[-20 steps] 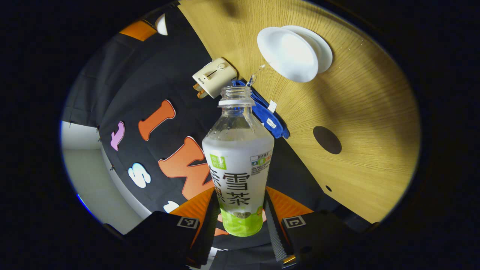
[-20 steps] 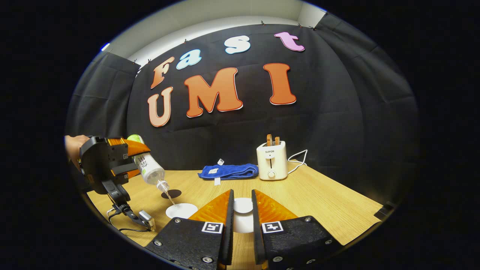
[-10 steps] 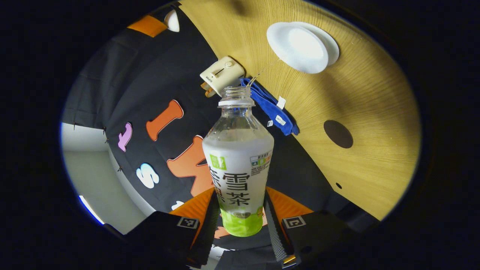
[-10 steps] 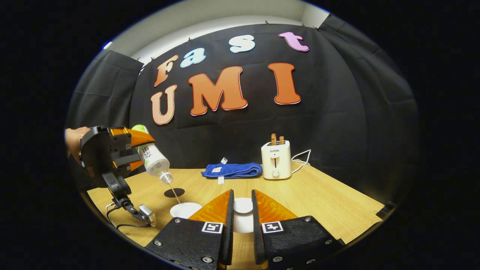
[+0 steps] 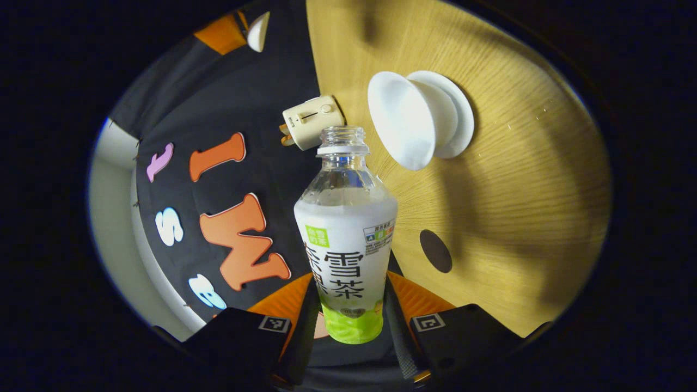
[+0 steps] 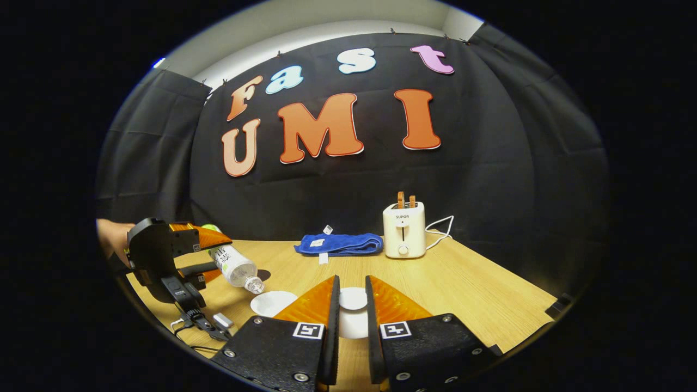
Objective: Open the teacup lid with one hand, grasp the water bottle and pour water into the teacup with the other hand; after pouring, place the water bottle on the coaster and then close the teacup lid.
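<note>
Meanwhile, left tongs (image 5: 351,321) clenched on water bottle (image 5: 346,239), uncapped, tilted with mouth near teacup (image 5: 403,122). From left gripper view: dark round coaster (image 5: 435,251) on wooden surface (image 5: 517,179), close to bottle's side. From right gripper view: right tongs (image 6: 351,321) nearly closed around white teacup lid (image 6: 353,298), contact not clear; hand (image 6: 111,239) behind left tongs; blue towel (image 6: 338,244) and toaster (image 6: 403,230) by wall.

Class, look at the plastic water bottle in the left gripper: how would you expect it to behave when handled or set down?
The water bottle is probably light: its clear upper part looks nearly empty. It has no cap, so tilting may spill what remains. Tall and narrow, it may tip when the left gripper sets it on the coaster.
</note>
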`<state>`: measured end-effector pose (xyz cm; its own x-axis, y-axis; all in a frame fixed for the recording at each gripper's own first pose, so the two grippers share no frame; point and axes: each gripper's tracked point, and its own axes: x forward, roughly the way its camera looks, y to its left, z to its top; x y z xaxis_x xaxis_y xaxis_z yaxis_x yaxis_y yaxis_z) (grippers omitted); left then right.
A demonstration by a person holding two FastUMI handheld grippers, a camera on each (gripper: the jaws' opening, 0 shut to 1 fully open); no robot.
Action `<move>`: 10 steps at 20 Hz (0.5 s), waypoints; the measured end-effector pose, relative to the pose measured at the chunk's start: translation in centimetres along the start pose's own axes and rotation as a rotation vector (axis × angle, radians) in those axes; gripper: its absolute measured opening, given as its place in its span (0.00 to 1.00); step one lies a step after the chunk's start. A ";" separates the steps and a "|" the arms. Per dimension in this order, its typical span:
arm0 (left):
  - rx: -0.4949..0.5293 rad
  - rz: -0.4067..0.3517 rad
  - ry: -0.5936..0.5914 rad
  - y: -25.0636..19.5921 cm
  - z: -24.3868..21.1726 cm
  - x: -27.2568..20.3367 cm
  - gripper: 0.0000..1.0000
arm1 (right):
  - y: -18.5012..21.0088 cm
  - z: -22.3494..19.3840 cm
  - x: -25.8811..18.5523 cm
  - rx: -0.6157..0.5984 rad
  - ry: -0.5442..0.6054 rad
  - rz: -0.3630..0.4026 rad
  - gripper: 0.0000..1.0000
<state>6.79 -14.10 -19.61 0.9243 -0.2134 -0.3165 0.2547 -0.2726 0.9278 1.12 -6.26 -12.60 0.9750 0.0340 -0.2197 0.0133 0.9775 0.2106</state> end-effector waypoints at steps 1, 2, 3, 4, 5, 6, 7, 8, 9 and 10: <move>-0.073 -0.010 -0.002 0.0 -0.2 0.0 0.63 | 0.3 -0.1 0.2 0.000 0.002 0.005 0.23; -0.151 -0.010 -0.004 0.2 -0.5 -0.2 0.62 | 0.6 -0.2 0.5 -0.004 0.005 0.007 0.23; -0.227 0.012 -0.006 0.9 -0.9 -0.3 0.62 | 0.7 -0.3 0.7 -0.006 0.007 0.005 0.23; -0.292 0.073 -0.016 2.6 -1.3 -0.5 0.67 | 1.0 -0.3 0.8 -0.005 0.009 0.007 0.23; -0.356 0.151 -0.017 4.6 -2.1 -0.7 0.63 | 1.3 -0.3 0.9 -0.005 0.009 0.012 0.23; -0.433 0.212 -0.018 6.3 -3.3 -1.1 0.66 | 1.5 -0.4 1.2 -0.016 0.009 0.016 0.23; -0.524 0.250 -0.022 7.6 -4.4 -1.3 0.63 | 1.4 -0.9 1.4 -0.029 0.017 0.011 0.23; -0.611 0.271 -0.023 8.3 -5.4 -1.5 0.66 | 1.3 -1.1 1.6 -0.033 0.023 0.007 0.23; -0.688 0.290 -0.018 9.2 -6.5 -1.5 0.63 | 1.4 -1.1 1.7 -0.033 0.027 0.007 0.23; -0.751 0.274 -0.007 9.3 -7.3 -1.2 0.66 | 1.5 -1.0 1.8 -0.031 0.028 0.005 0.23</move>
<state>10.12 -9.49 -9.10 0.9805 -0.1880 -0.0566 0.1443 0.4945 0.8571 2.66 -4.56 -13.67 0.9685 0.0446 -0.2448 0.0008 0.9832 0.1823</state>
